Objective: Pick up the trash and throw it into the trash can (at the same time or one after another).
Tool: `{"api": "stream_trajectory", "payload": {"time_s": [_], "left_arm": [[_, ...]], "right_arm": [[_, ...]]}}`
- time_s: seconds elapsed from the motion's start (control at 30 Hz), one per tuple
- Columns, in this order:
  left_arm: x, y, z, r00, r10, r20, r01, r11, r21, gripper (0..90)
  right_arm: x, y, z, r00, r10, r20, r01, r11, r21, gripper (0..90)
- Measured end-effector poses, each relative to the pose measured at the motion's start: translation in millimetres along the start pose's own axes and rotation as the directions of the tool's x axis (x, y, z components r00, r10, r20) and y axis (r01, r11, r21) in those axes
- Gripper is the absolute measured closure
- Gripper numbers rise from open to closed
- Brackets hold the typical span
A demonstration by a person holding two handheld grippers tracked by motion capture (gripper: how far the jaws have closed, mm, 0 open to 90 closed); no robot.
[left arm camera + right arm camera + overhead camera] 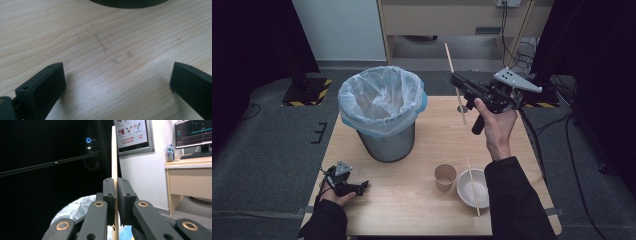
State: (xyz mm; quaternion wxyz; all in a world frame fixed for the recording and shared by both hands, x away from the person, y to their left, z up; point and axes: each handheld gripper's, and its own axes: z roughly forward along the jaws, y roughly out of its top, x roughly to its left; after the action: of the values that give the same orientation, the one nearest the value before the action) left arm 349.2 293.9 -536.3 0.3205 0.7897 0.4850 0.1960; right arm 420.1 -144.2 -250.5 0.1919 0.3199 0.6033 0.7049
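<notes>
High view, from left to right: the left gripper [362,185] rests low on the pale wooden table [412,210] near its left front corner, held in the person's left hand [337,192]. In the left gripper view its 2 black jaws stand wide apart over bare wood grain, released and holding nothing. Behind it stands the grey metal waste bin lined with a white-and-blue plastic bag [382,107], its mouth open. Further right, near the front edge, a small brown paper cup [445,176] sits just beside a white paper bowl [472,187], and 1 thin wooden stick [473,185] lies across that bowl.

The right gripper [457,80] is raised above the table to the right of the bin, and it carries the thing in hand — a second long, thin, pale wooden chopstick [454,82]. In the right gripper view the jaws are clenched flat on the chopstick [114,157], which stands upright between the pads and runs out above and below them.

By the look of it, the stick is very light, stiff and smooth — easy to lift, yet prone to pivot or slip in a loose pinch. Gripping it near the middle, as here, likely keeps it balanced; a hold near 1 end would probably let it swing. It seems slender enough to snap if levered against the bin's rim.
</notes>
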Motion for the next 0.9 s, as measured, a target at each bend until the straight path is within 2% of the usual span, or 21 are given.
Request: {"api": "stream_trajectory", "payload": {"time_s": [0.5,0.77,0.9], "left_arm": [[-0.1,0.0,0.1,1.0000,-0.001,-0.001,0.001,1.0000,-0.002,0.0],[-0.1,0.0,0.2,1.0000,-0.001,-0.001,0.001,1.0000,-0.002,0.0],[-0.1,0.0,0.1,1.0000,-0.001,-0.001,0.001,1.0000,-0.002,0.0]], "right_arm": [[16.8,10.0,46.0,0.9990,-0.021,-0.039,0.021,1.000,-0.007,86.0],[23.1,12.3,66.6,0.9979,-0.007,-0.064,0.006,1.000,-0.026,86.0],[25.8,14.1,76.3,0.9978,-0.018,-0.064,0.016,1.000,-0.027,86.0]]}}
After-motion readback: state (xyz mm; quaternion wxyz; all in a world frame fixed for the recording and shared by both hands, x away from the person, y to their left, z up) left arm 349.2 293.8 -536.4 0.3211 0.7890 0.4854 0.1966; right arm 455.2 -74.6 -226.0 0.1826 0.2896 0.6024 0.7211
